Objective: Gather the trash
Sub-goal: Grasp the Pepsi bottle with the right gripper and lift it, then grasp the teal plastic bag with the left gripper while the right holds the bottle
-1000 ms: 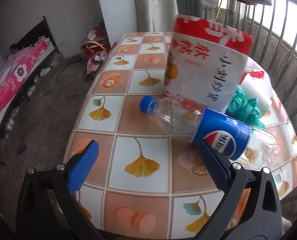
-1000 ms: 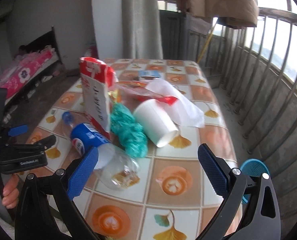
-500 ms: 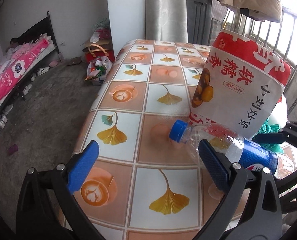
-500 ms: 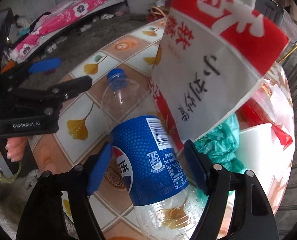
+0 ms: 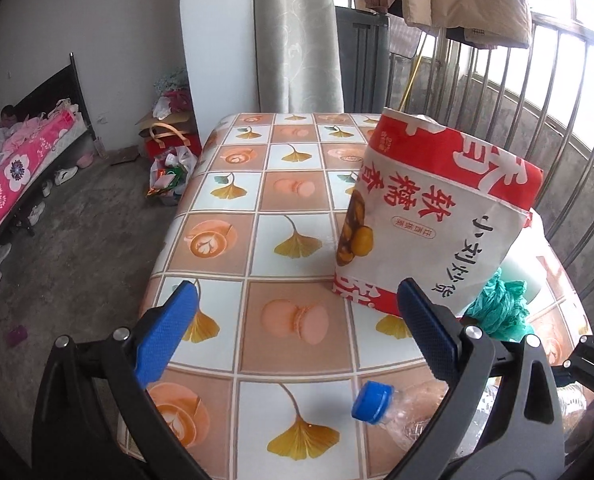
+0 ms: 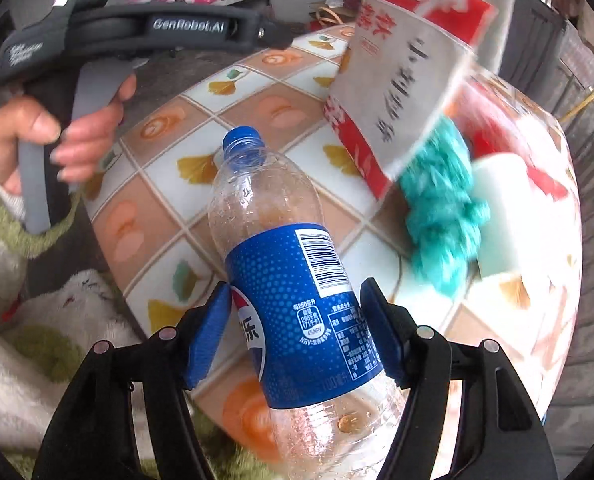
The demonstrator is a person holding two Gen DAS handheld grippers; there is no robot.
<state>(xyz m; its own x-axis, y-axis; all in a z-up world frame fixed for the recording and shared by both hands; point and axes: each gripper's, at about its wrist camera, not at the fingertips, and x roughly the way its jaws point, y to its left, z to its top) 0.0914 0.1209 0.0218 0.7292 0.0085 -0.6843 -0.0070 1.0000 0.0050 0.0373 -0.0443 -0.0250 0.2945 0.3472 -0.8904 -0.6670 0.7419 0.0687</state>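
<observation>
Gripping the empty plastic bottle [image 6: 297, 300] across its blue label, the right claw [image 6: 297, 336] has both blue pads pressed against the sides of the body — clenched on it, with nothing else between the jaws. The bottle's long axis runs straight away from this claw, almost in line with the fingers: blue cap [image 6: 244, 145] farthest out, clear base back between the black arms, toward the camera. In the right wrist view the bottle appears raised clear of the desk [image 6: 169, 184], though its base is partly hidden, so contact there cannot be ruled out.

From the left wrist view the same cap [image 5: 373, 397] shows low and to the right, just under the left claw's right finger [image 5: 427, 330]. The left claw [image 5: 297, 326] stands released — jaws wide apart, nothing between them, pointing down over the tablecloth. The person's left hand [image 6: 63, 136] wraps its grey handle at the near edge of the desk, off to the bottle's left.

The right hand is therefore the one that owns the bottle; the left is near but idle. The rest of the trash lies beyond: a red-and-white snack bag [image 5: 437, 216] standing upright, a crumpled teal bag [image 6: 441, 208] just beside it, and a white paper cup [image 6: 501, 216] touching the teal one. Since the bottle sticks out cap-first, my judgement is that carrying it off calls for a swing wide of the snack bag.
</observation>
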